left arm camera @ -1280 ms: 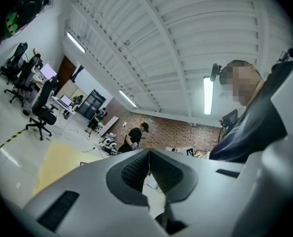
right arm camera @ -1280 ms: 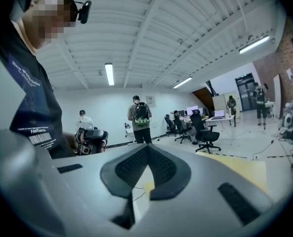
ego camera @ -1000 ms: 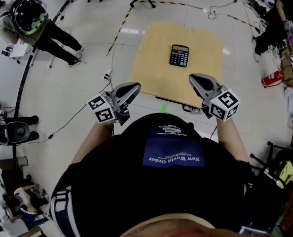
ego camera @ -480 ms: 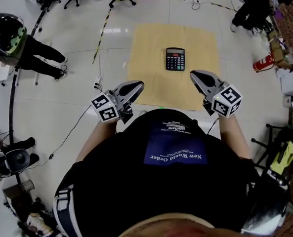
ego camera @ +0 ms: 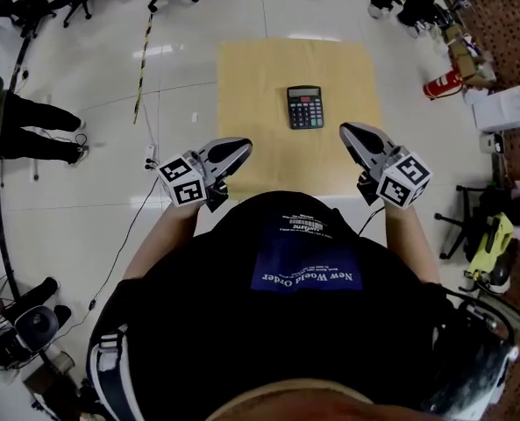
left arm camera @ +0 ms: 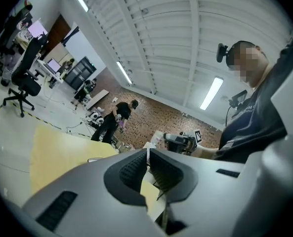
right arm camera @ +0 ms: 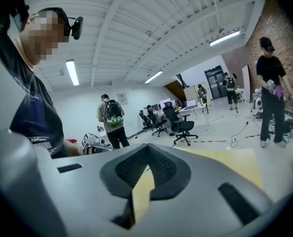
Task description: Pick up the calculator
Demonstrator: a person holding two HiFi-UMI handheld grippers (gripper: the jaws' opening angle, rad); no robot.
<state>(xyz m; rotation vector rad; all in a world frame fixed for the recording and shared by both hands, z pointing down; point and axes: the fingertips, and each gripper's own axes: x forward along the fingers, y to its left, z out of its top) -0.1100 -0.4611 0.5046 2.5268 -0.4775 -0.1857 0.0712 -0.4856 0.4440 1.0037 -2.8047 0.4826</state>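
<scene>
Currently one calculator [ego camera: 305, 107] lying flat on one tan counter [ego camera: 251, 86], ahead of both jaw pairs, between them, touching neither. Two grippers: left gripper [ego camera: 235, 151] jaws clenched, empty; right gripper [ego camera: 349, 132] jaws clenched too, empty.

The black rectangular plastic calculator [ego camera: 304, 107] lies flat, face up, about the middle of the tan square tabletop [ego camera: 242, 77] - its grey display at the far end, key rows nearer the person.
</scene>
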